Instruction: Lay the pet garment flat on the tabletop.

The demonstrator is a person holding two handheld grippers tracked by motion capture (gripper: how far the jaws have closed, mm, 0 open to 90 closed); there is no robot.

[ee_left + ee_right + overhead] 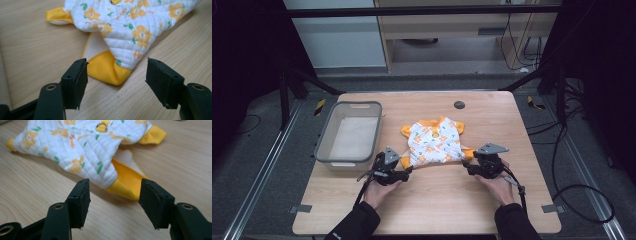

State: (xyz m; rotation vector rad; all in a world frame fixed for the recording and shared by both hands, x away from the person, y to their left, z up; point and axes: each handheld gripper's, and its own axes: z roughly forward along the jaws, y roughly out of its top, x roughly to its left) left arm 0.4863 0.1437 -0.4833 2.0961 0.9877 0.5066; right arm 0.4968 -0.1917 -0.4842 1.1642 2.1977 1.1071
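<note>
A small quilted garment, white with orange flowers and yellow trim, lies flat in the middle of the wooden table. My left gripper sits at its near left corner, open, with the yellow corner lying between and just beyond the jaws. At the near right corner my right gripper is open too, its jaws on either side of the other yellow corner. Neither gripper holds the cloth.
A grey plastic basin stands on the table's left side, close to my left gripper. A small dark round disc sits near the far edge. Bare wood stretches along the near side between the person's forearms.
</note>
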